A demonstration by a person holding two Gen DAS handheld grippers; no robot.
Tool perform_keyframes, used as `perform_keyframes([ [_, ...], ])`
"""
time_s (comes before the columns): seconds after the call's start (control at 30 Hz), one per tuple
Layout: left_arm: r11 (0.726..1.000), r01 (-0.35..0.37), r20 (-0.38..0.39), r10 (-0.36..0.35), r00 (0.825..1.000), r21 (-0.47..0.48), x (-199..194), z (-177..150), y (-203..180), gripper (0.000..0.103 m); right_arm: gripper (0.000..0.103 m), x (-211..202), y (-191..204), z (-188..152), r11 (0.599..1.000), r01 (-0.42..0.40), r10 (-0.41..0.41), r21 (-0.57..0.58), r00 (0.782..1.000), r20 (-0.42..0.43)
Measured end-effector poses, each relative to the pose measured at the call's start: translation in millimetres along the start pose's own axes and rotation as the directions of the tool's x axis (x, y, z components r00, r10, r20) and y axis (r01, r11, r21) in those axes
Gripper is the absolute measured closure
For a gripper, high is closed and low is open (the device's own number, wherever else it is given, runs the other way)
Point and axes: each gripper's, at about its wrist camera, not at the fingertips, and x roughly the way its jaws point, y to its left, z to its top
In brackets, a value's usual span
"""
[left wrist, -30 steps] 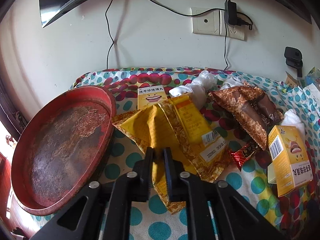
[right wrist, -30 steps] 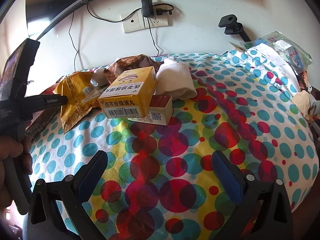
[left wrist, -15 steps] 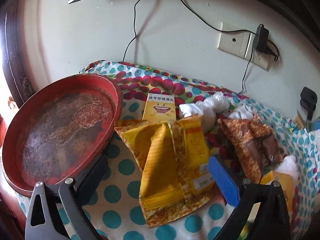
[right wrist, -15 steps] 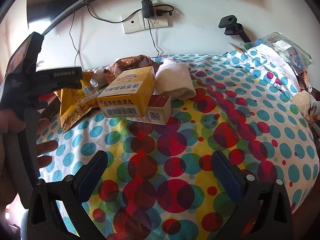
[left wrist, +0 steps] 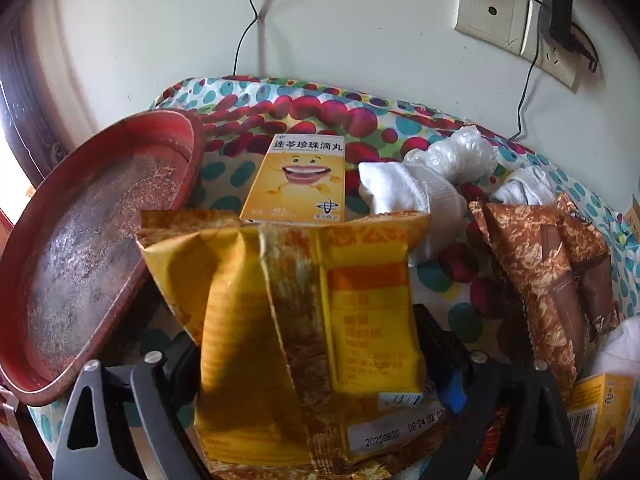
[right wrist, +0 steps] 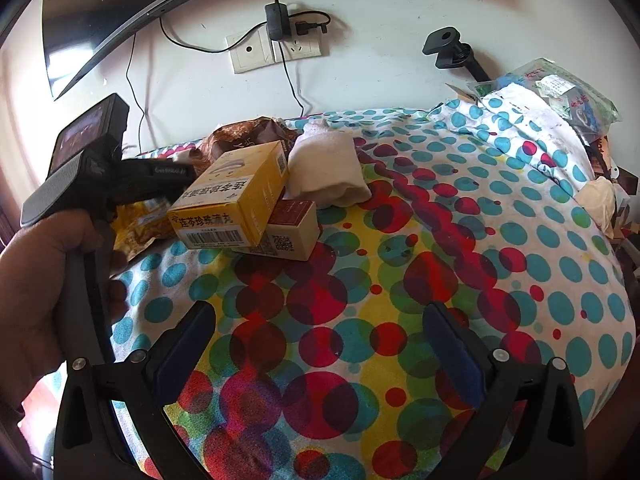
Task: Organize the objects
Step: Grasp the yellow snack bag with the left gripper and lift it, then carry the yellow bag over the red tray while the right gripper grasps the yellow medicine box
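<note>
- On the dotted cloth point(right wrist: 400, 264), snack packs, boxes and white wads lie bunched toward the wall; the near part is bare.
- Left gripper point(left wrist: 316, 364): jaws set wide and closing, with the yellow bag point(left wrist: 304, 320) between them. Whether the pads press on the bag cannot be told; the bag hides the left pad, and only the blue edge of the right pad shows beside it.
- Yellow bag: back seam up, date print at the near end, far edge just beside the red tray point(left wrist: 92, 240).
- Red tray: round, worn dark inside, tilted at the cloth's left edge.
- Smiling-face box point(left wrist: 298, 178): flat on the cloth behind the bag, beside the tray rim.
- Brown bag point(left wrist: 548, 264): right of the yellow bag, apart from it, with a white sock point(left wrist: 404, 192) between them at the far side.
- Right gripper point(right wrist: 316, 356): jaws wide, nothing between them, over bare cloth.
- From the right view, a hand point(right wrist: 44, 292) holds the left tool's grip at the left edge.
- Yellow box point(right wrist: 236, 200): rests tilted on a smaller red-topped box point(right wrist: 292, 228), beside a white cloth wad point(right wrist: 328, 168).
</note>
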Motion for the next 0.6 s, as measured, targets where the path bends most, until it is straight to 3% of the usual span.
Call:
perform_keyframes([
  [0.1,0.999,0.014,0.016,-0.015,1.000,0.047,-7.3,-3.3,-0.6,0.019,0.000,1.8,1.0,1.2,1.000,0.010,-0.010,-0.008,1.000,0.000],
  [0.3,0.988,0.048,0.137,-0.068,0.988,0.145,-50.9,-16.3,4.2,0.022,0.000,2.0,10.0,4.0,0.997,0.037,-0.037,-0.067,0.999,0.015],
  [0.6,0.981,0.107,0.206,-0.140,0.969,0.164,-89.6,-43.5,46.0,0.022,0.000,1.4,48.9,31.1,0.992,0.063,-0.057,-0.110,0.997,0.054],
])
